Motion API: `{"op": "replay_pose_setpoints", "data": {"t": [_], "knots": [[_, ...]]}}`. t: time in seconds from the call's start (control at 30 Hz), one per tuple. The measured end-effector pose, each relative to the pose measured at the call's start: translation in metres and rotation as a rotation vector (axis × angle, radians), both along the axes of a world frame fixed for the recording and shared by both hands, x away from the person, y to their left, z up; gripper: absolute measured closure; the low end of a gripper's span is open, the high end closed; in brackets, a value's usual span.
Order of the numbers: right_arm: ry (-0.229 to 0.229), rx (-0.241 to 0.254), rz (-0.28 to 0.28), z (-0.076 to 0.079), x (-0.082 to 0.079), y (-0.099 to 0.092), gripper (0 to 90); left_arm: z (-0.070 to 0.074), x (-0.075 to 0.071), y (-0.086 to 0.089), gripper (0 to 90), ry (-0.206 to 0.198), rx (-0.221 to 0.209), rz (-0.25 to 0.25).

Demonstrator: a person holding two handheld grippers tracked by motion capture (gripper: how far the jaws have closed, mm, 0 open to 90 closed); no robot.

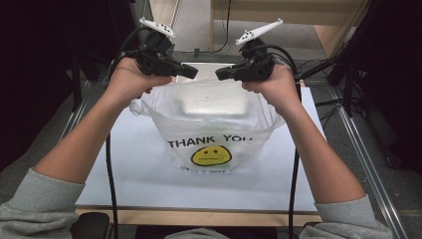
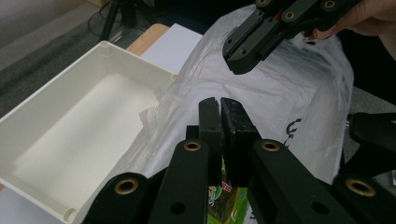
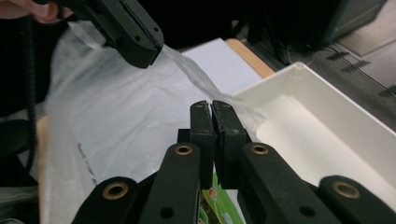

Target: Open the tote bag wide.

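Note:
A thin white plastic bag (image 1: 209, 124), printed THANK YOU over a yellow face, stands open on the white table sheet (image 1: 139, 169). My left gripper (image 1: 191, 73) and right gripper (image 1: 221, 74) hang over its mouth with their tips close together and pointing at each other. The left gripper (image 2: 219, 105) is shut on the bag's film (image 2: 289, 102), with the right gripper (image 2: 240, 58) just beyond it. A taut strip of film runs from the left gripper (image 3: 144, 49) to the right gripper (image 3: 212, 107), which is shut on it. Below the jaws a green packet (image 2: 229, 203) lies in the bag.
An empty white rectangular box (image 2: 70, 140) sits on the table right behind the bag. The table's wooden edge (image 3: 252, 58) ends just past the box. Black cables (image 1: 110, 179) trail down beside both forearms. Dark stands flank the table on both sides.

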State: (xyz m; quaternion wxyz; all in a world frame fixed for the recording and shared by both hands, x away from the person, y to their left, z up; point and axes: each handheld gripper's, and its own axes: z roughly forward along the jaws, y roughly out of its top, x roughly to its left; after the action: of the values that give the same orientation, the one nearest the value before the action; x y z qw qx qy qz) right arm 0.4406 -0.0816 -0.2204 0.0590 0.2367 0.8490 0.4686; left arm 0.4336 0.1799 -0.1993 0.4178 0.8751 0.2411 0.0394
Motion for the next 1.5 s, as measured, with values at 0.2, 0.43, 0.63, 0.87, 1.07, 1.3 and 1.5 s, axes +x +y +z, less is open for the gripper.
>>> {"op": "replay_pose_setpoints", "data": {"t": [0.2, 0.43, 0.63, 0.87, 1.07, 1.3, 1.5], "knots": [[0.020, -0.035, -0.025, -0.025, 0.001, 0.009, 88.8, -0.031, 0.002, -0.014, 87.9, 0.030, 0.047, 0.003], [0.019, -0.071, -0.034, -0.043, 0.000, 0.009, 88.6, -0.058, 0.004, -0.017, 87.0, 0.054, 0.062, 0.007], [0.036, -0.071, -0.044, -0.054, 0.000, 0.005, 88.6, -0.078, 0.005, -0.012, 86.7, 0.090, 0.047, 0.022], [0.054, -0.084, -0.055, -0.070, 0.002, 0.000, 88.5, -0.098, 0.004, -0.005, 86.1, 0.115, 0.036, 0.039], [0.068, -0.082, -0.067, -0.084, 0.002, -0.004, 88.4, -0.112, 0.004, 0.000, 86.2, 0.130, 0.031, 0.058], [0.084, -0.101, -0.078, -0.100, 0.002, -0.005, 88.0, -0.127, 0.003, 0.002, 86.2, 0.140, 0.016, 0.066], [0.098, -0.100, -0.096, -0.113, 0.002, -0.008, 88.0, -0.138, 0.002, 0.004, 86.3, 0.154, 0.006, 0.080]]}}
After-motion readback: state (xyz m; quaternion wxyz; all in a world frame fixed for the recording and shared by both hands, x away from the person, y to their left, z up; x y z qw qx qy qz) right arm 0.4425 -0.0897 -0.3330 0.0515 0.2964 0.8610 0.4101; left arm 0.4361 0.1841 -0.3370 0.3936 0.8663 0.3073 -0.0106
